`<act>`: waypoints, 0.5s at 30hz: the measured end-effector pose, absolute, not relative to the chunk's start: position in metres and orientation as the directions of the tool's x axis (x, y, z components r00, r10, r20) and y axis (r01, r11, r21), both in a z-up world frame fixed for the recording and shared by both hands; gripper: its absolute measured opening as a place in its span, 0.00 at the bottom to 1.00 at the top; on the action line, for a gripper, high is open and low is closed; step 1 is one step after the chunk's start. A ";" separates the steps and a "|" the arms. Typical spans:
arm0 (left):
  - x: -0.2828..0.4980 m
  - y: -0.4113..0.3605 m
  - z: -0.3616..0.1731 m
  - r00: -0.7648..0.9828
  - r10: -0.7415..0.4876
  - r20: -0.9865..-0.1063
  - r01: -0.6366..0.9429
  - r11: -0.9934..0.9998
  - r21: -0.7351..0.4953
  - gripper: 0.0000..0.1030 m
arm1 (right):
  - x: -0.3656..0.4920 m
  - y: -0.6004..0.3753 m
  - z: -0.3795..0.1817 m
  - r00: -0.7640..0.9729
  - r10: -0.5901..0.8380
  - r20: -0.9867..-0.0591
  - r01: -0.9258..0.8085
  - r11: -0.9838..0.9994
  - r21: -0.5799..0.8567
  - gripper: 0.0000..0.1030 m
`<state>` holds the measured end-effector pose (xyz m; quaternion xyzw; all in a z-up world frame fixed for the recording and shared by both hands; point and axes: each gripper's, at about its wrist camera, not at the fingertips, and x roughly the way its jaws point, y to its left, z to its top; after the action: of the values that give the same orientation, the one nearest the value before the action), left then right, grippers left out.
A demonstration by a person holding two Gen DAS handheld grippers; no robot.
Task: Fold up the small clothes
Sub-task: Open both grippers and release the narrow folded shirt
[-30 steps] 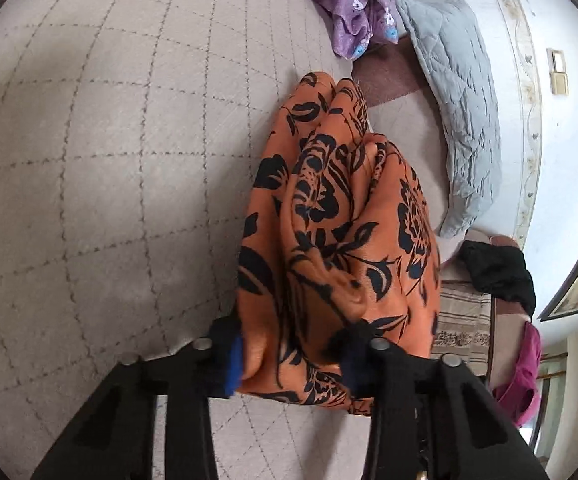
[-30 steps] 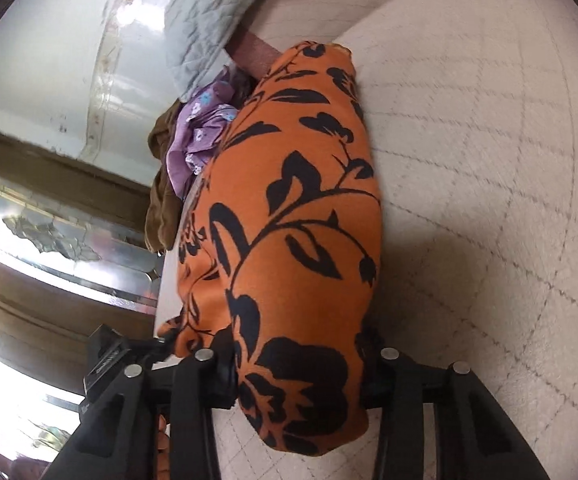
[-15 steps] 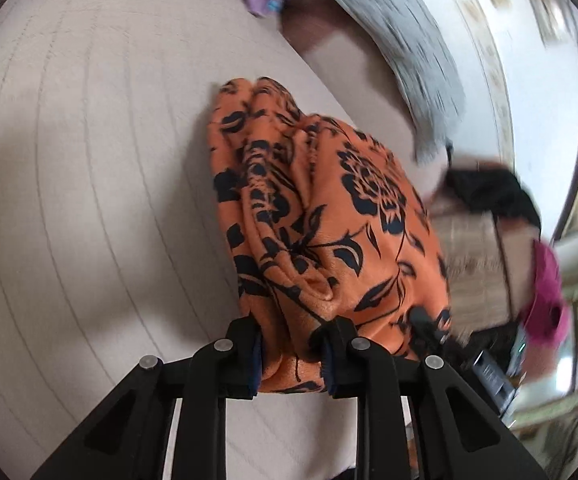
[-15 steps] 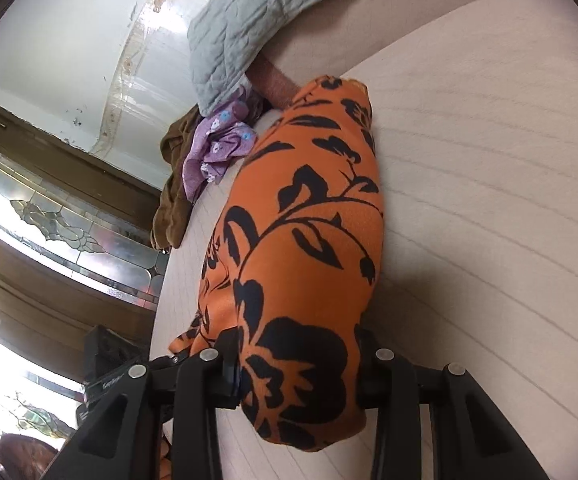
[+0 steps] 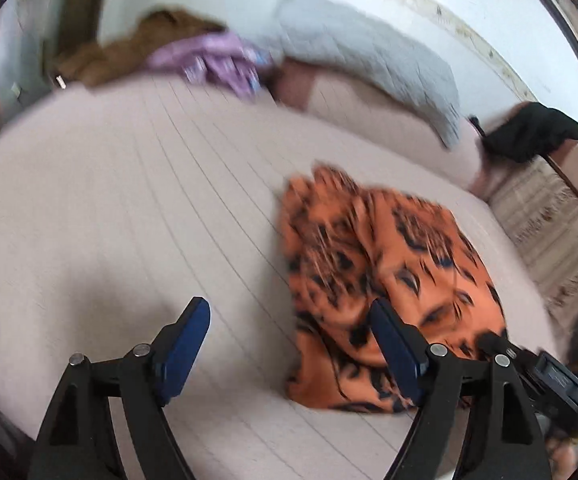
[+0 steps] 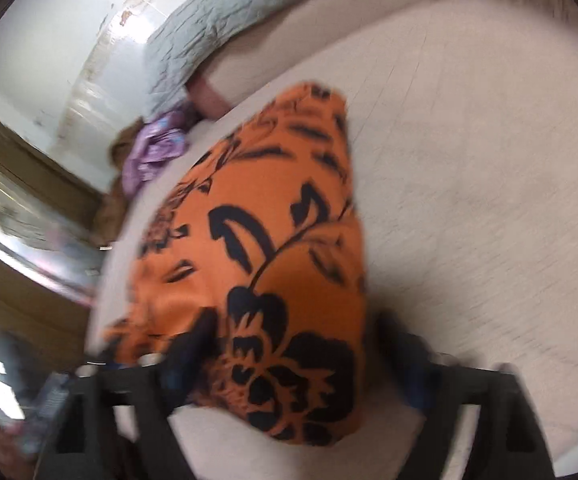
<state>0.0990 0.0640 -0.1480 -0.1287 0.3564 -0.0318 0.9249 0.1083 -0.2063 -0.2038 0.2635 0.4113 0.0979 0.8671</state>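
The orange garment with black flowers (image 5: 373, 264) lies bunched and folded over on the beige quilted bed cover (image 5: 129, 208). My left gripper (image 5: 289, 332) hovers near the garment's closer left edge with its jaws opening. Its blue pads (image 5: 187, 340) stand wide apart and press on nothing; the right pad shows in front of the cloth. In the blurred right wrist view the garment (image 6: 273, 240) fills the middle. My right gripper (image 6: 297, 344) straddles the garment's near end with its jaws opening, and there is a gap between the cloth and the right finger.
At the head of the bed lie a grey quilted pillow (image 5: 369, 60), a purple garment (image 5: 217, 64) and a brown one (image 5: 129, 52). To the right, past the bed's edge, are a black garment (image 5: 529, 132) and a woven beige cloth (image 5: 549, 232).
Both grippers were shut on the orange garment and have let go, their jaws now wide. Both have drawn back, the left one rolling. The garment now rests on the bed.
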 end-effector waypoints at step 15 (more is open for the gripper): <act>0.079 0.074 -0.118 0.841 0.059 -0.537 -0.152 0.980 -0.131 0.91 | 0.026 -0.266 -0.176 0.825 0.045 -0.563 0.133 0.953 0.272 0.85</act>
<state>0.0793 0.0740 -0.1185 -0.0845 0.2762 0.0553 0.9558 0.0262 -0.2661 -0.1757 0.1516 0.2945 -0.0234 0.9433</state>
